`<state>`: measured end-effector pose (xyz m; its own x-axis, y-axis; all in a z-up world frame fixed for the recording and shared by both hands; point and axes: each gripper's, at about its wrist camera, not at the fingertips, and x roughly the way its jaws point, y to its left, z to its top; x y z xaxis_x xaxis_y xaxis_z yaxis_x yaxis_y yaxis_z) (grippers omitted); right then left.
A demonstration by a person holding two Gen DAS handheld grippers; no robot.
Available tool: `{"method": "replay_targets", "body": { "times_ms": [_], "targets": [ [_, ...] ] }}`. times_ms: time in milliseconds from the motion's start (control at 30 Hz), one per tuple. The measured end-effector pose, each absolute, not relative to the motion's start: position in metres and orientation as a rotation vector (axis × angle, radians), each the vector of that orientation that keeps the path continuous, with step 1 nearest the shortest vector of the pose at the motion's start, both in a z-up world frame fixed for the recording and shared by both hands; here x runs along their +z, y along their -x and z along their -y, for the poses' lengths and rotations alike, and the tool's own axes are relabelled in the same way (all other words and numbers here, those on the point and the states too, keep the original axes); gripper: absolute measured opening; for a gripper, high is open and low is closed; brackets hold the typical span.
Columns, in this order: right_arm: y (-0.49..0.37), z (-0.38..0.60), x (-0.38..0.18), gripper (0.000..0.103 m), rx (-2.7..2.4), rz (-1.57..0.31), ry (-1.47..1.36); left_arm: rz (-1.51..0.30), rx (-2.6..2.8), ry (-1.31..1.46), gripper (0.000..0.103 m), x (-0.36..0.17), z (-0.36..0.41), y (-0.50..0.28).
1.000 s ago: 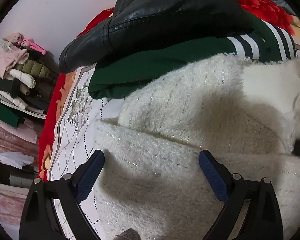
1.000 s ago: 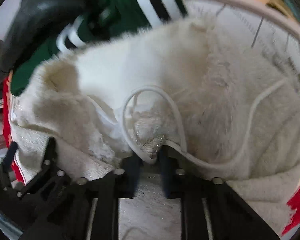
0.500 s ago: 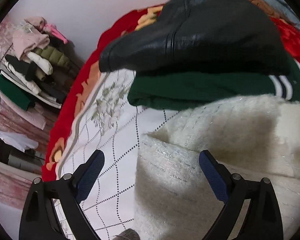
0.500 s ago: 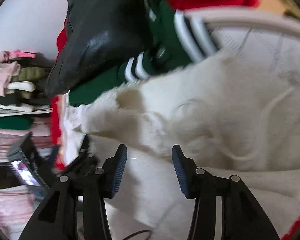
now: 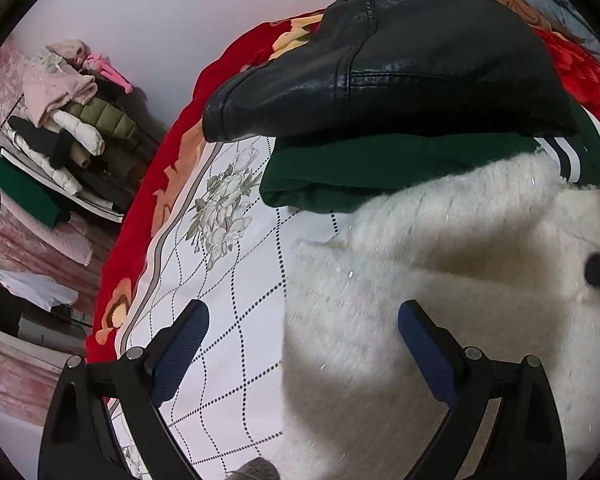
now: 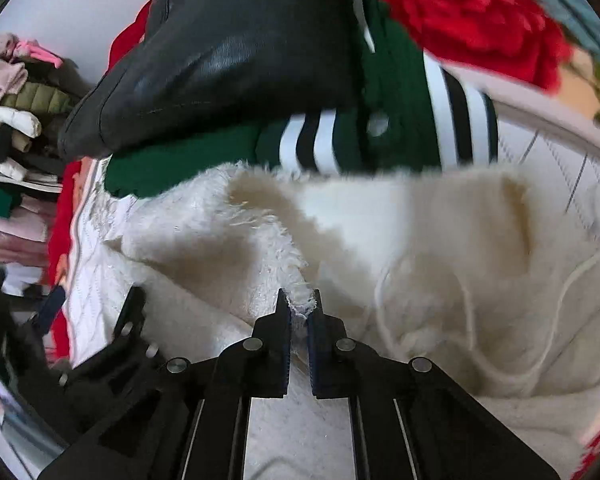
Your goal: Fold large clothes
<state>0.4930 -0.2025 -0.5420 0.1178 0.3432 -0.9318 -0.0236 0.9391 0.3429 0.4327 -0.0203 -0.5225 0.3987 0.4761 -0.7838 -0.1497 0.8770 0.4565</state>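
Bedspread [image 5: 228, 280], white with dotted lattice, carries the work. Right gripper [image 6: 299, 312] jaws clamped on a frayed edge of the white fluffy coat [image 6: 400, 240]. Left gripper [image 5: 302, 336] jaws wide apart, empty, over the coat's near edge. Beyond the coat: green striped jacket [image 6: 380, 128], black leather jacket [image 5: 400, 60] atop. Advice: lift evenly, carry the edge across flat.
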Motion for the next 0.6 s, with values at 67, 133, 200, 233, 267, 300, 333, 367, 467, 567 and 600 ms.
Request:
{"method": "replay_targets", "body": {
  "times_ms": [67, 133, 200, 233, 267, 300, 333, 367, 467, 567, 600],
  "targets": [
    [-0.508, 0.21, -0.556, 0.007, 0.257, -1.492, -0.301, -1.097, 0.403, -0.343, 0.097, -0.52, 0.02, -0.43],
    [-0.529, 0.213, -0.572, 0.01, 0.27, -1.533, -0.335, -1.103, 0.401, -0.341, 0.097, -0.516, 0.016, -0.425],
    [-0.528, 0.235, -0.565, 0.022, 0.294, -1.549, -0.381, -1.098, 0.4, -0.329, 0.097, -0.508, 0.008, -0.415],
    [-0.522, 0.253, -0.549, 0.035, 0.292, -1.512, -0.384, -1.1, 0.401, -0.318, 0.097, -0.503, 0.0, -0.407],
    [-0.512, 0.269, -0.532, 0.044, 0.296, -1.467, -0.386, -1.106, 0.405, -0.306, 0.097, -0.499, -0.008, -0.397],
    [-0.503, 0.282, -0.52, 0.066, 0.294, -1.439, -0.391, -1.116, 0.413, -0.292, 0.097, -0.494, -0.02, -0.384],
    [-0.492, 0.298, -0.506, 0.077, 0.283, -1.413, -0.397, -1.128, 0.419, -0.288, 0.097, -0.494, -0.027, -0.375],
    [-0.47, 0.322, -0.488, 0.078, 0.26, -1.38, -0.407, -1.152, 0.43, -0.281, 0.097, -0.495, -0.039, -0.361],
    [-0.414, 0.37, -0.467, 0.077, 0.183, -1.389, -0.422, -1.247, 0.431, -0.253, 0.097, -0.51, -0.061, -0.329],
    [-0.365, 0.4, -0.47, 0.078, 0.078, -1.443, -0.425, -1.348, 0.369, -0.225, 0.097, -0.54, -0.067, -0.31],
    [-0.344, 0.413, -0.476, 0.078, 0.023, -1.468, -0.418, -1.37, 0.344, -0.223, 0.097, -0.55, -0.065, -0.308]
  ]
}}
